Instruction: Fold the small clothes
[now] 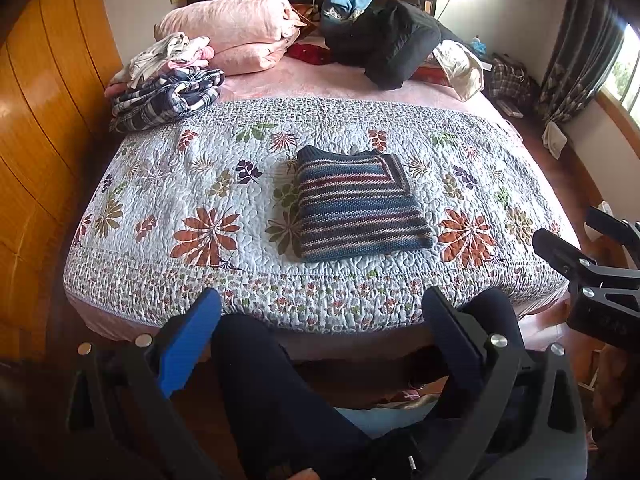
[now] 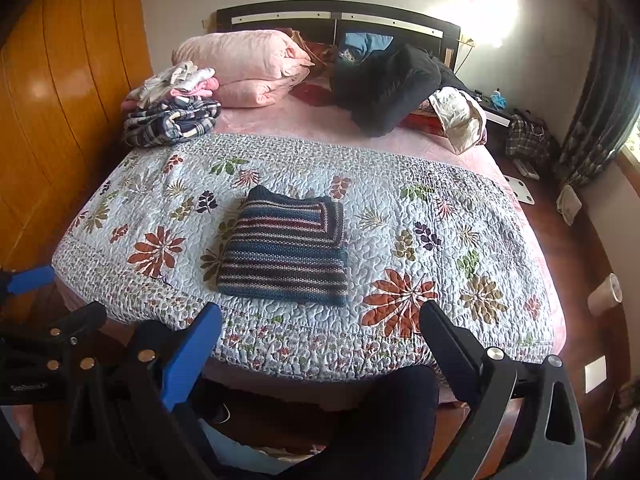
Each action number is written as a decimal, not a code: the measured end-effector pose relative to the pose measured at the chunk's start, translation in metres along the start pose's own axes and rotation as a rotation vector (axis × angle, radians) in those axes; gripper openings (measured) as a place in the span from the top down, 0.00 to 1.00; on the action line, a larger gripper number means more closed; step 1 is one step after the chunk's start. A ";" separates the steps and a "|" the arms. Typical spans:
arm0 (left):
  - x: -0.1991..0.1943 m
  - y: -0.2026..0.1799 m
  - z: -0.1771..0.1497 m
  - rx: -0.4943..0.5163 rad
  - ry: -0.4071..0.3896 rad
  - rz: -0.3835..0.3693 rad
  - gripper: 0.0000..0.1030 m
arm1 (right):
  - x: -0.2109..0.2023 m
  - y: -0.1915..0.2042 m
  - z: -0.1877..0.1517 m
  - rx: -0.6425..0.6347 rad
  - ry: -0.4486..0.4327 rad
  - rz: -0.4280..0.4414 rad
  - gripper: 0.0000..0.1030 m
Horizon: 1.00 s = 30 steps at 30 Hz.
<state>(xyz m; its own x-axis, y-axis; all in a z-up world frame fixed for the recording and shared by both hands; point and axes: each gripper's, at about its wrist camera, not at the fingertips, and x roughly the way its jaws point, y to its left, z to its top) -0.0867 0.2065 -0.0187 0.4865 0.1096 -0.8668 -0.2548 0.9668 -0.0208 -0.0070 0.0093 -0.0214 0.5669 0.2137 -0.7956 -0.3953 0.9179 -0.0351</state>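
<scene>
Striped knit: in the left wrist view one folded sweater (image 1: 360, 204) lies mid-quilt (image 1: 168, 176) on the bed, well ahead of the left claw (image 1: 320, 344), its jaws apart and empty. A careless lift could, I judge, spill the folds.

From the right wrist view: one right claw (image 2: 320, 356), jaws likewise apart, and one heap of unfolded clothes (image 2: 172, 112) near two pink pillows (image 2: 244, 68).

Blue, maroon and white stripes on pale floral quilting

The folded knit striped sweater (image 1: 358, 204) lies on a white quilted bedspread (image 1: 192, 184) printed with rust, green and purple leaves; far left, a navy-and-white plaid cloth pile (image 1: 168, 98) and pink folded blanket (image 1: 236, 28).
</scene>
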 end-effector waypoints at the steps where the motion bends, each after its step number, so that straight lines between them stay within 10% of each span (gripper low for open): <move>1: 0.000 0.000 0.000 0.001 0.000 0.001 0.03 | 0.000 0.000 0.000 -0.001 -0.001 0.000 0.04; 30: 0.001 0.002 -0.001 0.002 0.001 0.000 0.03 | 0.004 0.002 -0.002 0.000 -0.001 0.006 0.04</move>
<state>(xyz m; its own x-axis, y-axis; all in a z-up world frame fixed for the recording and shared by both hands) -0.0875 0.2079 -0.0205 0.4857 0.1092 -0.8673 -0.2528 0.9673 -0.0197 -0.0067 0.0112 -0.0253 0.5655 0.2194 -0.7951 -0.3983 0.9168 -0.0303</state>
